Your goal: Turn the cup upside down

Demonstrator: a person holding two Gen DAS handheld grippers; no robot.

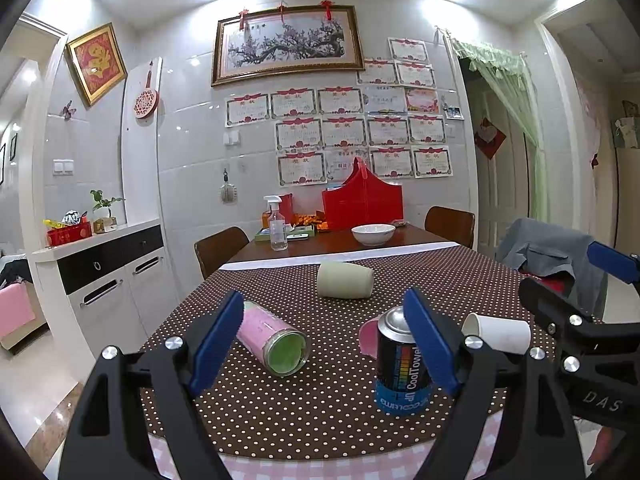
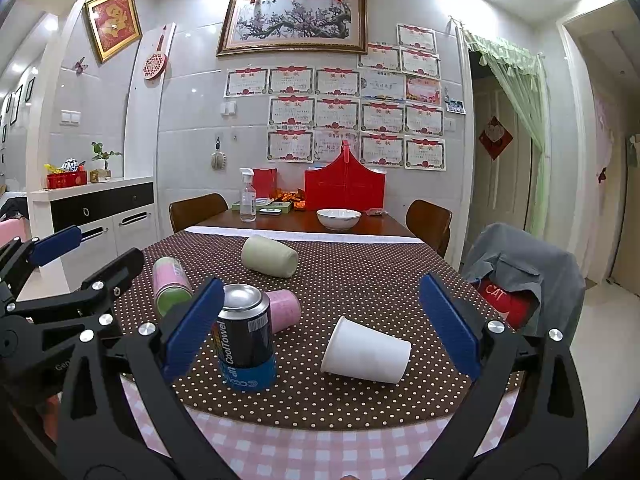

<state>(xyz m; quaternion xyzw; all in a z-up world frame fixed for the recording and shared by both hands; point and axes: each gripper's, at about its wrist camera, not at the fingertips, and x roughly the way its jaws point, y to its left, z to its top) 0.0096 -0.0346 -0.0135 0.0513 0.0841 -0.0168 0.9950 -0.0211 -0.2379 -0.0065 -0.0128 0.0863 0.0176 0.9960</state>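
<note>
White cup (image 2: 366, 354) lies on its side on the dotted cloth (image 2: 360, 280), right of the upright can (image 2: 246, 340). Right gripper (image 2: 324, 334) is wide, empty, framing the cup; left gripper (image 1: 326, 340) likewise wide, empty.

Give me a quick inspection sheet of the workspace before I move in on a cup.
Surface: table with brown polka-dot cloth over pink check.
Job's things: white paper cup, pink cup, beige cup and pink-and-green cup, all lying on their sides.
Clutter: CoolTowel can upright; white bowl, spray bottle, red box at far end.
Grippers: left tool open, empty; right tool open, empty, facing the white paper cup.
Cables: nothing seen.
Surroundings: chairs, grey jacket on one, cabinet at left.
</note>
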